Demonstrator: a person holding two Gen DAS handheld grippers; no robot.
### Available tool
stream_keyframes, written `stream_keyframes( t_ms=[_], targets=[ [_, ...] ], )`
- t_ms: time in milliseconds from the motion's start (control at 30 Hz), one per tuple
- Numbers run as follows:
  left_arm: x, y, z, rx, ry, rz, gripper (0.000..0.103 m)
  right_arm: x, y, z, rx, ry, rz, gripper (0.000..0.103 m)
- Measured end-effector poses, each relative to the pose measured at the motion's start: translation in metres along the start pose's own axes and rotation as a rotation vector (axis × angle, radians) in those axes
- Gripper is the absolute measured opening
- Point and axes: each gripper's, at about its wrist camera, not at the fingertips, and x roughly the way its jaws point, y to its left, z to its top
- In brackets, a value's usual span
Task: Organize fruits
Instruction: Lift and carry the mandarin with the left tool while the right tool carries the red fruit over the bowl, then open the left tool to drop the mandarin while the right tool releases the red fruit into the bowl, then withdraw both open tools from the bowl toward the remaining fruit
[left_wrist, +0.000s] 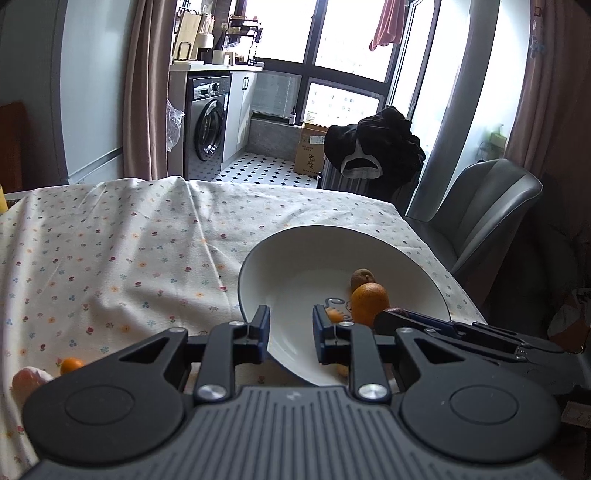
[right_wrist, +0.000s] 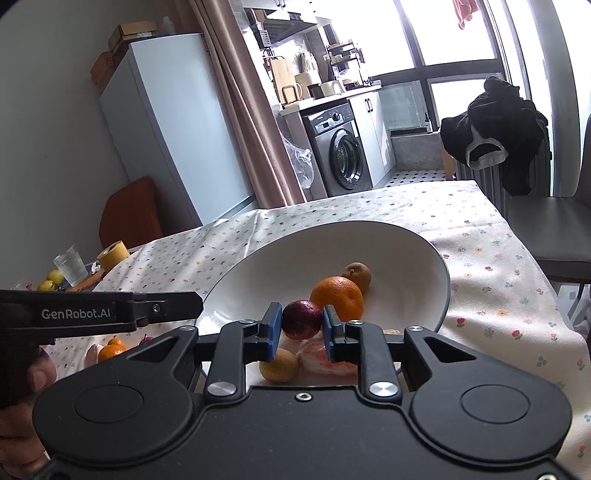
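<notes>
My worktop (right_wrist: 480, 236) carries one white bowl (right_wrist: 406, 251), rigid, chippable. Inside at 12 o'clock: one orange (right_wrist: 337, 297), one brown kiwi (right_wrist: 357, 275). My right tool (right_wrist: 300, 321) is clamped across the dark-red plum's (right_wrist: 301, 318) smooth, bruisable middle; my left tool (left_wrist: 290, 325) gapes, holding nothing.

Strong daylight from the windows (left_wrist: 343, 40) is overexposed; the room inside stays dimmer, and fisheye bends edges.

One white bowl (right_wrist: 406, 254); two oranges (right_wrist: 337, 297) (right_wrist: 110, 350); two brown fruits (right_wrist: 357, 275) (right_wrist: 279, 365); one purple fruit (right_wrist: 302, 319); two yellow fruits (right_wrist: 51, 279).
</notes>
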Motion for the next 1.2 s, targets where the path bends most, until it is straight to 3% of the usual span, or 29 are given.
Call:
stream_keyframes(
  t_ms=[67, 200, 433, 567, 800, 1067, 1200],
  targets=[
    [-0.006, 0.005, 0.000, -0.016, -0.005, 0.012, 0.025, -0.001, 0.003, 0.000, -0.004, -0.005, -0.004, 0.029],
    [-0.016, 0.021, -0.004, -0.068, 0.003, 0.020, 0.028, -0.006, 0.009, 0.002, -0.006, -0.020, -0.012, 0.029],
    [-0.042, 0.039, -0.011, -0.082, -0.029, 0.062, 0.059, -0.016, 0.017, -0.001, 0.015, -0.035, -0.031, 0.031],
    [-0.059, 0.043, -0.012, -0.073, -0.077, 0.097, 0.081, -0.027, 0.028, -0.002, 0.002, -0.056, -0.025, 0.044],
    [-0.085, 0.060, -0.016, -0.048, -0.131, 0.140, 0.091, -0.046, 0.040, -0.012, 0.013, -0.089, -0.011, 0.069],
    [-0.112, 0.085, -0.022, -0.126, -0.157, 0.190, 0.097, -0.061, 0.061, -0.015, -0.019, -0.104, 0.011, 0.097],
    [-0.122, 0.093, -0.025, -0.139, -0.155, 0.195, 0.098, -0.069, 0.070, -0.014, -0.018, -0.113, 0.022, 0.103]
  ],
)
